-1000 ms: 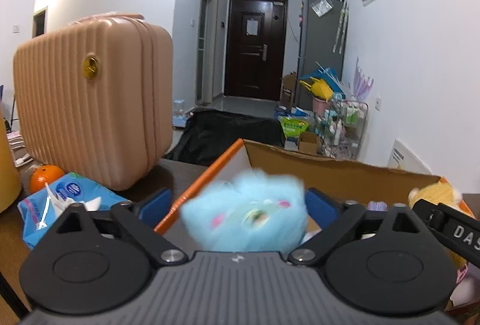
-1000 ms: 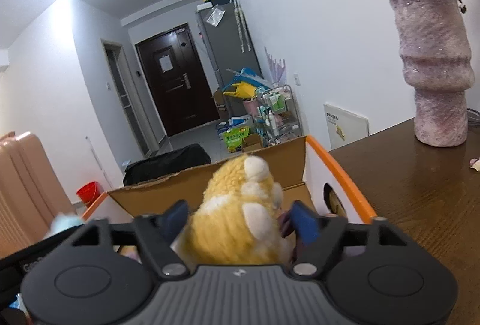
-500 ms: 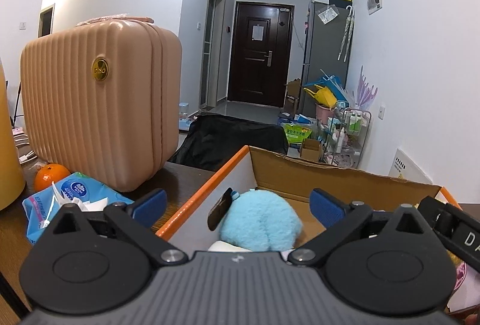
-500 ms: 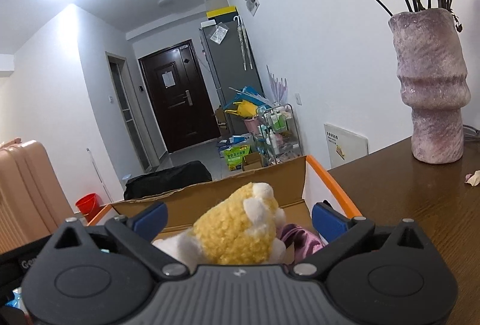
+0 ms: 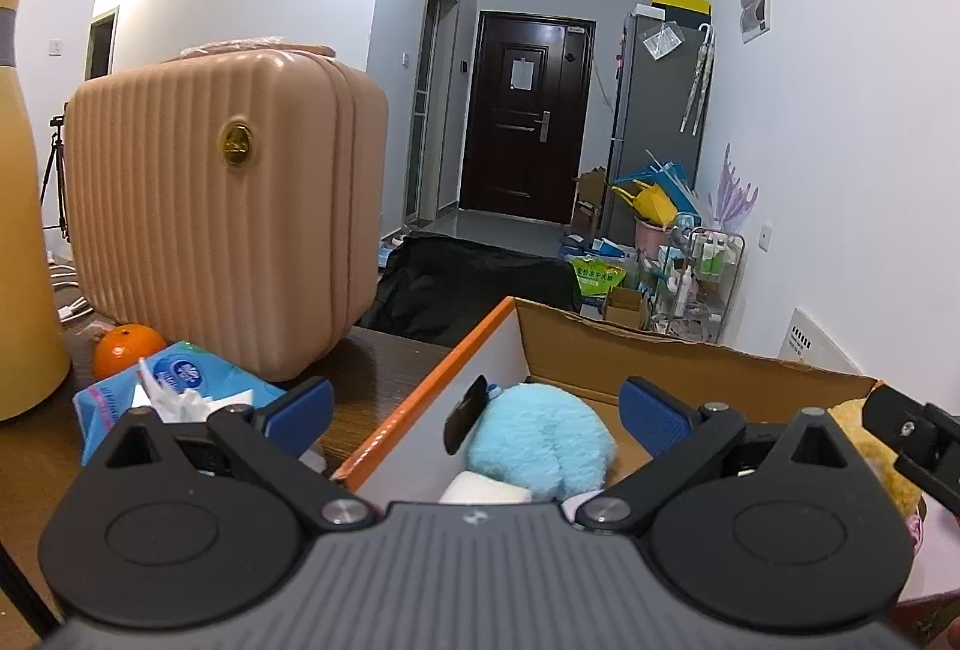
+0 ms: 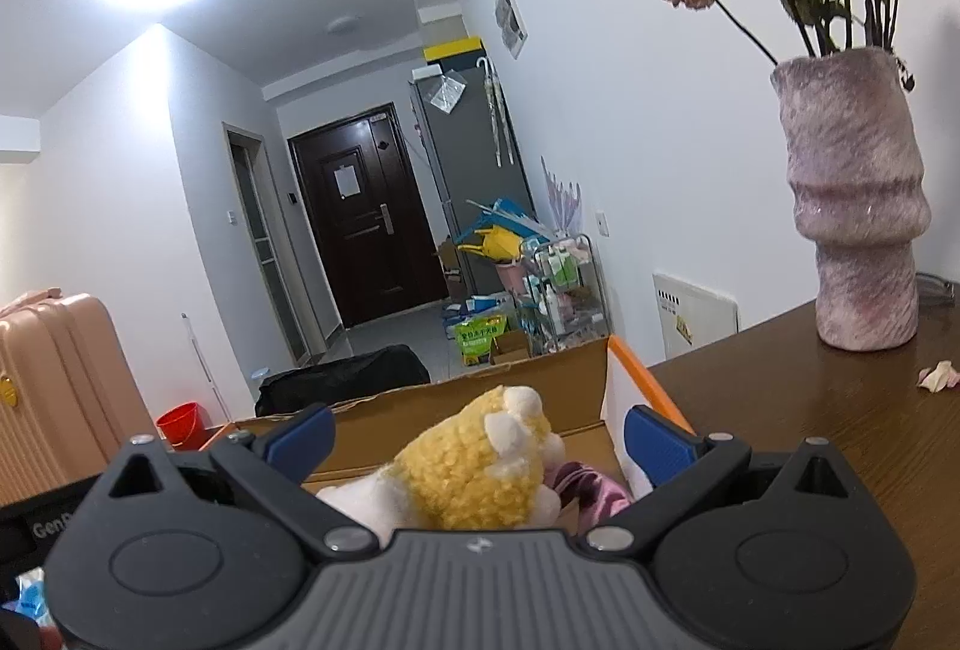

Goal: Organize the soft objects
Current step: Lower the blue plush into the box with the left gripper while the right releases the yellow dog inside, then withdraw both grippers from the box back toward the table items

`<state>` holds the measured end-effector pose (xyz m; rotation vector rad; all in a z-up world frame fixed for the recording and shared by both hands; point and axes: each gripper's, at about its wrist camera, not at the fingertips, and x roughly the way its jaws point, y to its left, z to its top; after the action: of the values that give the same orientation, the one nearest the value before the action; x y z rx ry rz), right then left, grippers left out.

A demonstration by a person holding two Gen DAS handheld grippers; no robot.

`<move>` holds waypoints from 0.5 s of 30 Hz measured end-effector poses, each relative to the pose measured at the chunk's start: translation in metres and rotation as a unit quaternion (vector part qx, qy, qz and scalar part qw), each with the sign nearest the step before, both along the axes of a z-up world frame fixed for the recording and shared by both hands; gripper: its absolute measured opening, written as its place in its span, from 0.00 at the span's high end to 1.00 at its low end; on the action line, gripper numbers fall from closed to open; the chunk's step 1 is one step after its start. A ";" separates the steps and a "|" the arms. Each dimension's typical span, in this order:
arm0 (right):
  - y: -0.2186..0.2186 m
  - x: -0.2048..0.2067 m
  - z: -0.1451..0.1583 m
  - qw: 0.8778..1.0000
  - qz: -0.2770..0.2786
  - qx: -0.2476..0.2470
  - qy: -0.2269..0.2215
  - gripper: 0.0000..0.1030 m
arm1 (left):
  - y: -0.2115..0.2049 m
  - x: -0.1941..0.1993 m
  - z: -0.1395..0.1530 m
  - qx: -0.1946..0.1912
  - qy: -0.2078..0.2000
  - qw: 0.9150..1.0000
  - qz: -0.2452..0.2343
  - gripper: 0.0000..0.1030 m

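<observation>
Blue toy [image 5: 540,443] and yellow toy [image 6: 474,464] lie in the box [image 5: 660,350] (both grippers' fingers wide, holding nothing); little seems left.

A lived-in home — a white hallway runs to a dark front door [image 5: 527,116], with a grey fridge [image 5: 657,122] and a cluttered wire rack [image 5: 708,278] alongside. A wooden table [image 6: 840,422] bears a vase of dried roses [image 6: 855,206] — a pink suitcase [image 5: 222,206] too.
</observation>
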<state>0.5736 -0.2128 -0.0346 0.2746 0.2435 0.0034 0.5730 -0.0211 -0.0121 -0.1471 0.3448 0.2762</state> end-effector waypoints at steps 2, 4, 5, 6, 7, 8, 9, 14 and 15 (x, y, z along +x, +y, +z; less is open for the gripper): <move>-0.003 -0.006 0.000 1.000 0.002 0.000 -0.003 0.00 | 0.002 -0.005 0.001 0.001 -0.001 1.000 0.001 0.00; -0.005 -0.012 0.002 1.000 0.003 0.001 -0.005 0.00 | 0.002 -0.011 0.002 0.001 -0.003 1.000 0.000 0.00; -0.006 -0.015 0.002 1.000 0.003 0.000 -0.007 0.00 | 0.003 -0.014 0.003 0.001 -0.003 1.000 -0.001 0.00; -0.007 -0.018 0.003 1.000 0.004 -0.001 -0.008 0.00 | 0.004 -0.017 0.003 0.001 -0.004 1.000 -0.002 0.00; -0.008 -0.020 0.003 1.000 0.003 -0.004 -0.009 0.00 | 0.004 -0.020 0.003 0.001 -0.004 1.000 -0.003 0.00; -0.009 -0.024 0.004 1.000 0.003 -0.006 -0.010 0.00 | 0.004 -0.024 0.003 0.003 -0.005 1.000 -0.003 0.00; -0.010 -0.027 0.004 1.000 0.003 -0.009 -0.011 0.00 | 0.004 -0.028 0.003 0.004 -0.005 1.000 -0.005 0.00; -0.015 -0.045 0.004 1.000 0.004 -0.019 -0.017 0.00 | 0.005 -0.045 0.003 0.010 -0.006 1.000 -0.010 0.00; -0.016 -0.048 0.004 1.000 0.004 -0.022 -0.017 0.00 | 0.006 -0.049 0.003 0.011 -0.005 1.000 -0.011 0.00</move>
<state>0.5252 -0.2289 -0.0305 0.2304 0.2109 0.0108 0.5243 -0.0155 -0.0087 -0.1221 0.3332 0.2569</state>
